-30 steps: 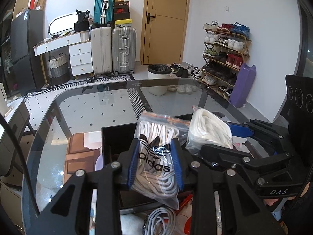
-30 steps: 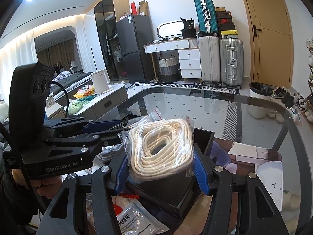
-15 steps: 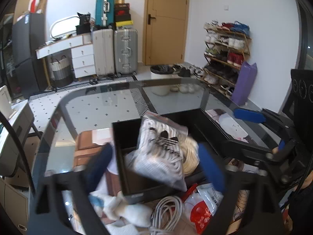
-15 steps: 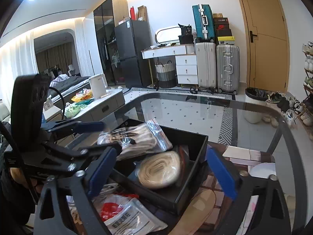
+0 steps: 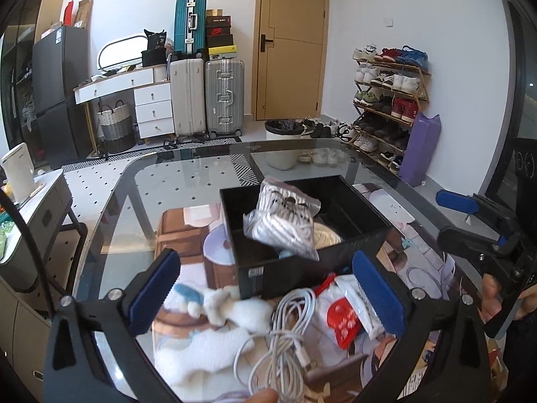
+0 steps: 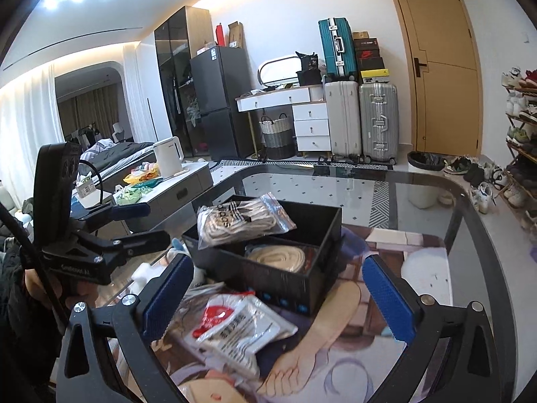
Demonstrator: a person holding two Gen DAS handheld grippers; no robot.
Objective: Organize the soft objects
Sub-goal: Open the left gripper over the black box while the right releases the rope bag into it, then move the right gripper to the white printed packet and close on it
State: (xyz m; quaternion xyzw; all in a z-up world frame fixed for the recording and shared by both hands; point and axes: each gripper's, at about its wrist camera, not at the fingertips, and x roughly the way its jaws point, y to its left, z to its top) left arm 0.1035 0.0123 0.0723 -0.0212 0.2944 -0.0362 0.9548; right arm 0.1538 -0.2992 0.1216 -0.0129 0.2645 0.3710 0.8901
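Observation:
A black open box [image 5: 365, 206] [image 6: 330, 231] stands on the glass table. A clear Adidas bag of white laces [image 5: 285, 221] [image 6: 241, 221] leans on its rim. A coil of cream rope [image 5: 327, 235] [image 6: 280, 257] lies inside. My left gripper [image 5: 268, 292] is open and empty, pulled back above a white cable [image 5: 288, 332] and a white plush toy [image 5: 231, 315]. My right gripper [image 6: 278, 299] is open and empty above a white packet with a red label [image 6: 241, 325] [image 5: 345, 315].
A printed mat [image 6: 412, 258] covers the near part of the glass table [image 5: 188, 184]. A side cabinet with a white kettle [image 6: 169, 156] stands to the left. Suitcases, drawers, a door and a shoe rack [image 5: 389, 100] line the far walls.
Both grippers opened, let go of the Adidas lace bag and the rope coil into the box, then drew back and down toward the near items.

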